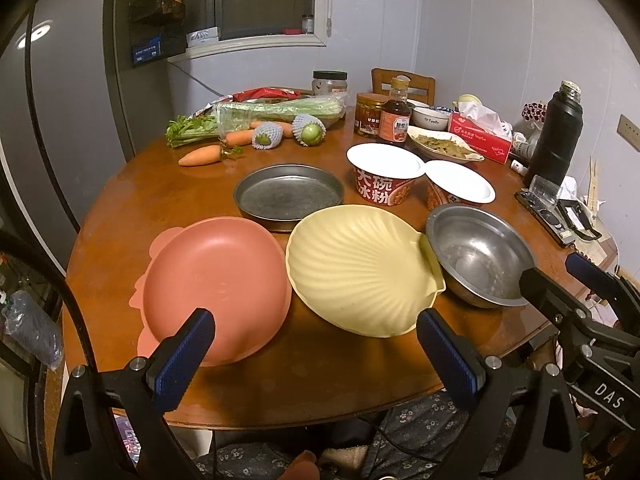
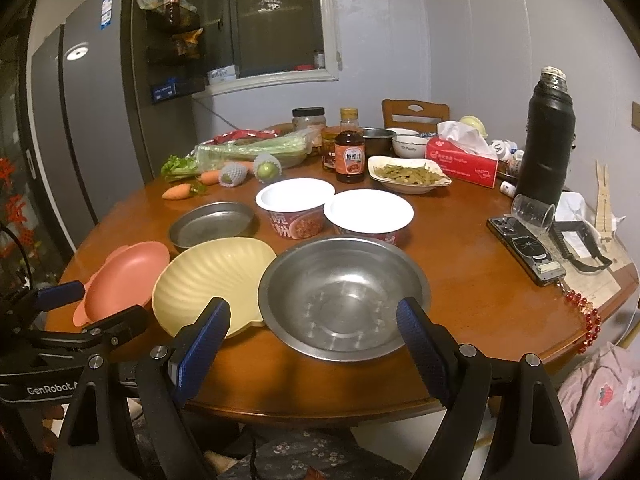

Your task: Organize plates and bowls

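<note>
A pink plate (image 1: 216, 284) (image 2: 128, 276), a yellow shell-shaped plate (image 1: 360, 268) (image 2: 212, 280) and a steel bowl (image 1: 480, 256) (image 2: 344, 296) sit side by side near the front of the round wooden table (image 1: 312, 380). Behind them lies a flat steel plate (image 1: 288, 196) (image 2: 210, 224). My left gripper (image 1: 316, 344) is open, low in front of the pink and yellow plates, holding nothing. My right gripper (image 2: 314, 328) is open just before the steel bowl's near rim, empty. Each gripper shows at the edge of the other's view.
Two lidded instant-food cups (image 1: 386, 172) (image 2: 368, 212) stand behind the dishes. Further back are carrots (image 1: 200, 156), celery, sauce bottles (image 2: 349, 156), a dish of greens (image 2: 408, 174) and a tissue box (image 2: 464, 160). A black flask (image 2: 548, 136), a tipped glass and a phone (image 2: 524, 248) occupy the right side.
</note>
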`<state>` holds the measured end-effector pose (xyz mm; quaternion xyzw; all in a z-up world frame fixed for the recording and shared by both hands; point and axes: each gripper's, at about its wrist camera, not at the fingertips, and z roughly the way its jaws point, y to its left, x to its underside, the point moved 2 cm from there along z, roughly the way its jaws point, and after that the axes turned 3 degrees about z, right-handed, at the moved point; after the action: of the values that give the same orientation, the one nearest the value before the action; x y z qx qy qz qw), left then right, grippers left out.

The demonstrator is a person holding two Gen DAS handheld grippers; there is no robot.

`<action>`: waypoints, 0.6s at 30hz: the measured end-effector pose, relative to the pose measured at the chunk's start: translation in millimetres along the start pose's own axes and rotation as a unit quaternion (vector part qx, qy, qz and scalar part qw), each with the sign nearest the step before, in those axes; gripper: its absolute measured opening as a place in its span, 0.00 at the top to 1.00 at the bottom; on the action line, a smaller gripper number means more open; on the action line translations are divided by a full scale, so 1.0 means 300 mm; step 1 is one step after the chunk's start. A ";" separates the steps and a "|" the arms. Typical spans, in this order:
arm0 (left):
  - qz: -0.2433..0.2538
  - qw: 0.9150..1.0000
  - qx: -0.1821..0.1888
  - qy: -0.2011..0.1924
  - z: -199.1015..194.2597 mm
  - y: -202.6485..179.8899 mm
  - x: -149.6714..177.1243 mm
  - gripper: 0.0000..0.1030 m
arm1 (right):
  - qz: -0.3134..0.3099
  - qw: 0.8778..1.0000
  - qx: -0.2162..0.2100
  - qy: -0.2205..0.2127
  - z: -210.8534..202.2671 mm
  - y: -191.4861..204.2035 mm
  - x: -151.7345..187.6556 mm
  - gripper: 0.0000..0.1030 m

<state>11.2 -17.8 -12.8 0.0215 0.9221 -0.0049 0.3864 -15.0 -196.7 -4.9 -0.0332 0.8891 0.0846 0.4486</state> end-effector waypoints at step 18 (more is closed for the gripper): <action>-0.005 1.000 -0.004 0.001 0.002 0.015 0.000 0.01 | 0.001 1.000 -0.005 -0.001 -0.002 0.007 0.000 0.16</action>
<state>11.8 -13.2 -13.4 0.0152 0.9226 -0.0031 0.3854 -15.8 -194.8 -4.3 -0.0344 0.8880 0.0895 0.4496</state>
